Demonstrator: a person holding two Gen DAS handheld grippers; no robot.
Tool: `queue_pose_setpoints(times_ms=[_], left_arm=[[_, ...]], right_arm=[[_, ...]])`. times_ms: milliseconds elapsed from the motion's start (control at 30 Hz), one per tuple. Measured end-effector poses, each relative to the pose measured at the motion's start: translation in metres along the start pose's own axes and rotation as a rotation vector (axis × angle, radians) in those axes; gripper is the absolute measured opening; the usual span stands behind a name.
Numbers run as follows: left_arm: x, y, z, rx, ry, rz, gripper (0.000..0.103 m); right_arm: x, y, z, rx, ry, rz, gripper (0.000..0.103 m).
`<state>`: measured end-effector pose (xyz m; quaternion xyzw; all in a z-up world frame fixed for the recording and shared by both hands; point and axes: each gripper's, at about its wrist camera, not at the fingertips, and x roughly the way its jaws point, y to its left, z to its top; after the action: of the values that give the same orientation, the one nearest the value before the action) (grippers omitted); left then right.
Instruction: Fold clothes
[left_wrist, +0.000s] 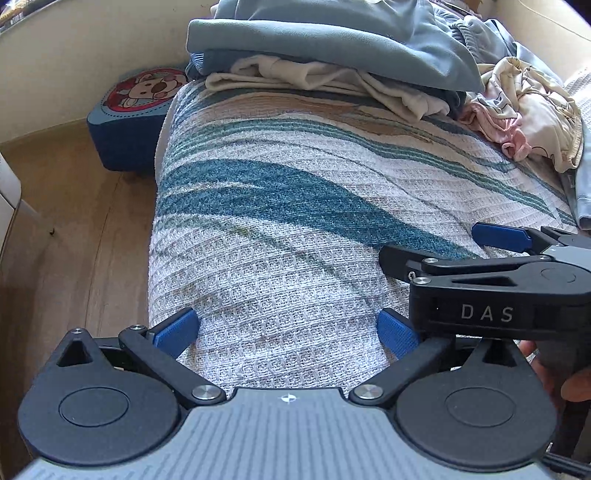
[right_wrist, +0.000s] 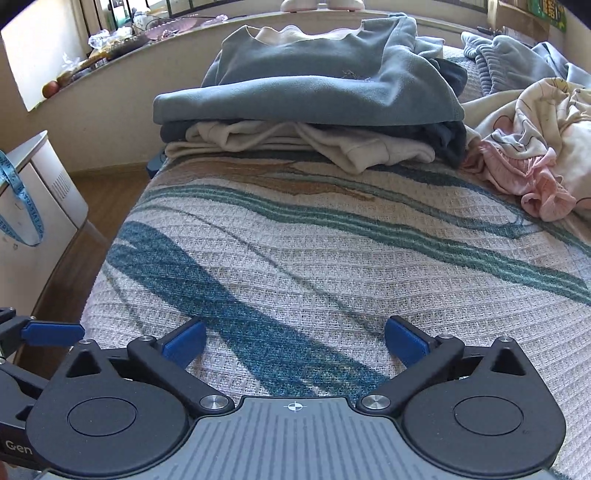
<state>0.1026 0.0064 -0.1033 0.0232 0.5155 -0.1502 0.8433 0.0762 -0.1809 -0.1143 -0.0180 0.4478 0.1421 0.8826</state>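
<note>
A folded stack sits at the far end of the bed, with a blue-grey fleece on top and a cream garment under it. To its right lies a crumpled pile of cream printed and pink clothes. My left gripper is open, low over the bare waffle blanket and holding nothing. My right gripper is also open and empty over the blanket. In the left wrist view the right gripper is close on the right. One left finger shows in the right wrist view.
A blue stool with a cartoon dog stands on the wooden floor left of the bed. A white cabinet with a blue ribbon is at the left. More light blue clothes lie at the back right. A hand holds the right gripper.
</note>
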Motion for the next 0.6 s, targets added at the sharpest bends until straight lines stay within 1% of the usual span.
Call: queue_pose_setpoints(times_ms=[600], left_arm=[[0.0007, -0.0002, -0.0026, 0.009, -0.004, 0.008, 0.103]], right_arm=[[0.0001, 0.004, -0.0061, -0.018, -0.036, -0.018, 0.103]])
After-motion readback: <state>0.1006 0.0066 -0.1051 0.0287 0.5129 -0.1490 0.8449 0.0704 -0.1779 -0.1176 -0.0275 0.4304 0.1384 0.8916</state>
